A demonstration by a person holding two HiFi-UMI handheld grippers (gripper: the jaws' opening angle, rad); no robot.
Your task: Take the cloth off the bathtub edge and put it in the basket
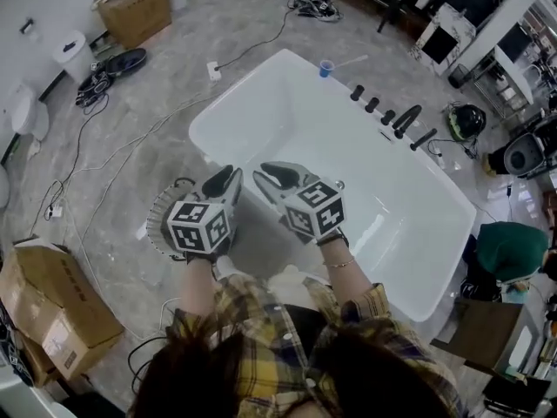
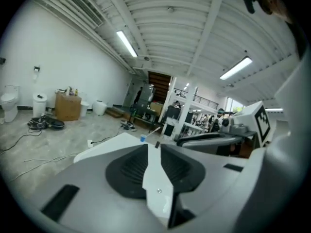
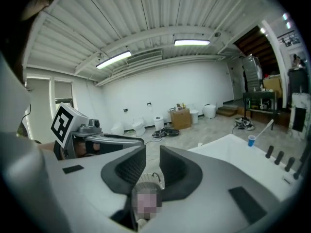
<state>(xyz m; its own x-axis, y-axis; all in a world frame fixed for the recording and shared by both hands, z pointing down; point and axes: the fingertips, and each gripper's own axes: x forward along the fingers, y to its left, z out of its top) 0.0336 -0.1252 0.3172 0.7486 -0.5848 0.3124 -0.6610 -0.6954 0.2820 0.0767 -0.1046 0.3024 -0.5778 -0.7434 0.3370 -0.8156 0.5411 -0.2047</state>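
Observation:
The white bathtub (image 1: 252, 85) fills the middle of the head view. I see no cloth on its rim or anywhere in these views. A grey wire basket (image 1: 161, 220) stands on the floor by the tub's near left side. My left gripper (image 1: 224, 181) hovers over the basket's right edge. Beside it, my right gripper (image 1: 277, 176) hangs over the tub's near rim. Both point away from me. In the left gripper view the jaws (image 2: 154, 147) stand a narrow gap apart with nothing between them. The right gripper's jaws (image 3: 152, 152) are likewise slightly apart and empty, with the basket (image 3: 151, 179) showing below the gap.
A blue cup (image 1: 325, 68) and black taps (image 1: 392, 116) sit on the tub's far rim. Cables (image 1: 96, 172) trail across the floor at left. Cardboard boxes (image 1: 52, 307) (image 1: 135, 11) stand at left. A person in green (image 1: 513, 251) is at the right edge.

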